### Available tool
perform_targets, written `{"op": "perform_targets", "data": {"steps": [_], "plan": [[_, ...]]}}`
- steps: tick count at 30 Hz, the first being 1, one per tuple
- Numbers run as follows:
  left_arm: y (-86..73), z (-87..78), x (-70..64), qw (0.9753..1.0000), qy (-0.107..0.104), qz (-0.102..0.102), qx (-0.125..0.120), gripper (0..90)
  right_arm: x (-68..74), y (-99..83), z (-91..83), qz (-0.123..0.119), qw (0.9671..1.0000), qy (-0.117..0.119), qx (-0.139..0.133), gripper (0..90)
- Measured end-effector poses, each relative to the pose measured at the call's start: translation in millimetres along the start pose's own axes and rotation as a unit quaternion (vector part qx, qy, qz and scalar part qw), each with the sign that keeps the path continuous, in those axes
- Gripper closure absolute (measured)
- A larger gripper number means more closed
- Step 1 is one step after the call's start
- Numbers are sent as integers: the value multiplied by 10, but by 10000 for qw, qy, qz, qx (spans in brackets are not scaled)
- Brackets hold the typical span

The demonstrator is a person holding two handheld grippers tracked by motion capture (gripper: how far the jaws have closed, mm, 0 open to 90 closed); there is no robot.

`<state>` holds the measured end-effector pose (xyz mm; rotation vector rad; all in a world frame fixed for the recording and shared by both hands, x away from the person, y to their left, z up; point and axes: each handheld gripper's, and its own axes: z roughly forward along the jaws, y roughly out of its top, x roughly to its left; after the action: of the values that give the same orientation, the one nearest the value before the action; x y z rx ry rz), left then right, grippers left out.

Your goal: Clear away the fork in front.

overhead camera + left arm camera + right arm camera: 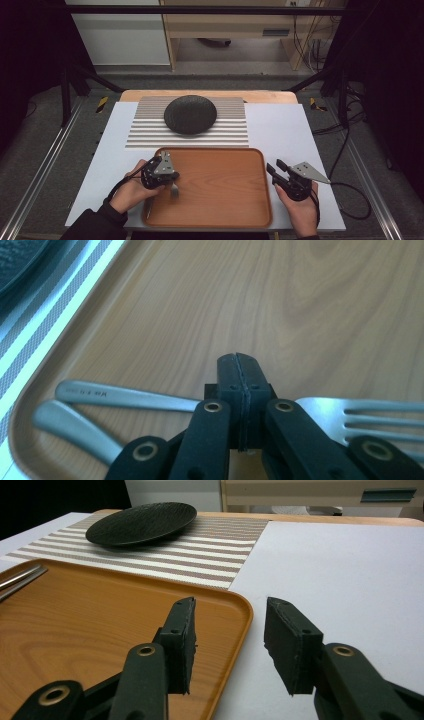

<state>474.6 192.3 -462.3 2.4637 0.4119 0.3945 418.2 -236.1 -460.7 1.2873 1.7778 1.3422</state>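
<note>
A metal fork [360, 412] lies on the wooden tray [225, 200], handle to the left and tines to the right in the left gripper view. My left gripper [241, 370] is shut, pads pressed together right over the fork's neck, which they hide; no grip on it shows. From above, the left gripper [172, 184] sits over the tray's left side. A second metal handle [75, 432] lies beside the fork. My right gripper [274, 165] stands open just right of the tray; its jaws [230, 630] straddle the tray's corner with nothing between them.
A black plate [190, 114] rests on a striped placemat [145, 132] beyond the tray. All of it sits on a white mat [285, 130] over the table. Metal rails run along both table sides.
</note>
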Motion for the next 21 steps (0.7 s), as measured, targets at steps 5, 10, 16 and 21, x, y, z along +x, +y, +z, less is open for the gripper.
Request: {"op": "perform_targets", "data": {"steps": [5, 10, 16, 21], "plan": [[-46, -41, 10, 10000, -42, -48, 26, 900, 6, 1, 1, -8, 10000, 14, 0, 559], [-100, -93, -2, 10000, -38, -45, 62, 900, 3, 0, 0, -3, 10000, 7, 3, 559], [-173, -134, 15, 9999, 4, -109, 21, 900, 7, -1, 5, -27, 10000, 6, 11, 559], [-203, -149, 19, 9999, 23, -167, -14, 900, 8, -1, 4, -25, 10000, 5, 5, 559]]}}
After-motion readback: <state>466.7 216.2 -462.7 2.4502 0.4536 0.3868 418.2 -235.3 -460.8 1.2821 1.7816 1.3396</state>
